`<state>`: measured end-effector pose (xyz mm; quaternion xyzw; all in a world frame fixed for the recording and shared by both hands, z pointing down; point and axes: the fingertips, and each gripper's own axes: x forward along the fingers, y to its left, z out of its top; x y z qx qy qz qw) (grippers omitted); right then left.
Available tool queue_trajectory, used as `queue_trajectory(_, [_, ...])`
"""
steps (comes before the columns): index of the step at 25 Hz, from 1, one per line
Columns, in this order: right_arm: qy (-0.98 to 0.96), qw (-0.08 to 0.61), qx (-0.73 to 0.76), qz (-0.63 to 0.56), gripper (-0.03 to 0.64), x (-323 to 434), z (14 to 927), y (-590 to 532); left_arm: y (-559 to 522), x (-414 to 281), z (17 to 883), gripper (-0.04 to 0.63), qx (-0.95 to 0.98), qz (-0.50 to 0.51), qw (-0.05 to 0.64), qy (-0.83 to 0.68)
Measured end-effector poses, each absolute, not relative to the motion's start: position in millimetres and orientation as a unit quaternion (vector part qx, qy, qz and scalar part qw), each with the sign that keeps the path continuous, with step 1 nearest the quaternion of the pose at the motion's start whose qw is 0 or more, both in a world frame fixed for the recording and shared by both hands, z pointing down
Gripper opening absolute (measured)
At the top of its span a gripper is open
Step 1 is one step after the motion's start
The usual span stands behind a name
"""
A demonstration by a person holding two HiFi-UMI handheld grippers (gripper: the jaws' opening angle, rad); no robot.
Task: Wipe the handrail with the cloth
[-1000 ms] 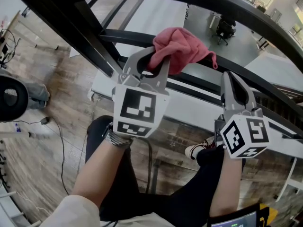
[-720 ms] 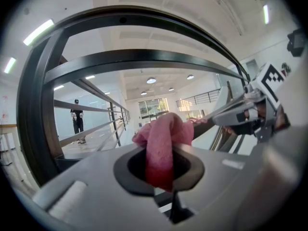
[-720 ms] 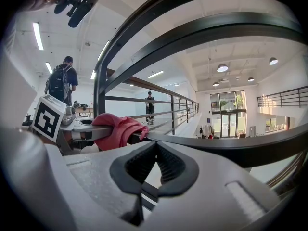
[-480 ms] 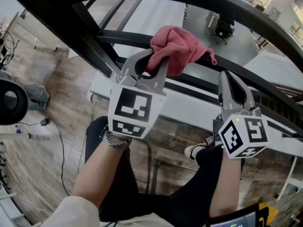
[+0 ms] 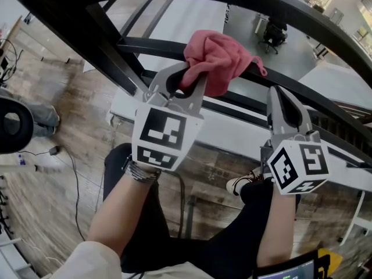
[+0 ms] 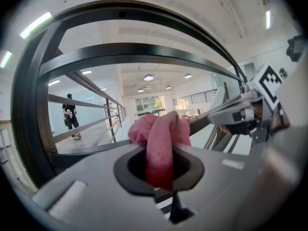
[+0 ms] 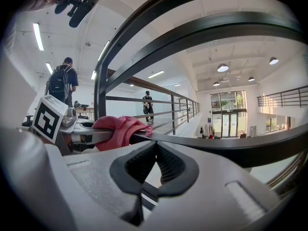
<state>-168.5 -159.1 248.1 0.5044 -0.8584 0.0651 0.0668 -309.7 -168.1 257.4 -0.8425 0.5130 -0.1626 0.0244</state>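
Observation:
A pink cloth (image 5: 218, 60) lies bunched over the black handrail bar (image 5: 152, 46), and my left gripper (image 5: 189, 79) is shut on its near edge. In the left gripper view the cloth (image 6: 161, 137) fills the gap between the jaws, with the bar (image 6: 91, 149) running behind it. My right gripper (image 5: 279, 95) is shut on nothing, its tip just right of the cloth and close to the same bar. The right gripper view shows its ribbed pads (image 7: 166, 166) closed together, the bar (image 7: 226, 147) crossing just beyond them, and the cloth (image 7: 119, 129) at the left.
A thicker top rail (image 5: 273, 7) arches above the bar, and a slanted black post (image 5: 87, 36) stands at the left. The person's legs (image 5: 145, 231) are under the grippers. White tables (image 5: 192, 16) and an office chair (image 5: 276, 34) lie far below. People (image 7: 147, 106) stand along the walkway.
Both grippers and the cloth have drifted slightly left along the bar. The holds are unchanged.

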Motion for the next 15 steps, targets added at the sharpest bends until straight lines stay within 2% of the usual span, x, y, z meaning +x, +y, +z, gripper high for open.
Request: queue_trajectory(15, [-0.86,0.07,0.501,0.065,0.002,-171.9,248.7,-158.7,-168.0,-306.0,257.3,0.03,-0.851,-0.152,0.002,0.503])
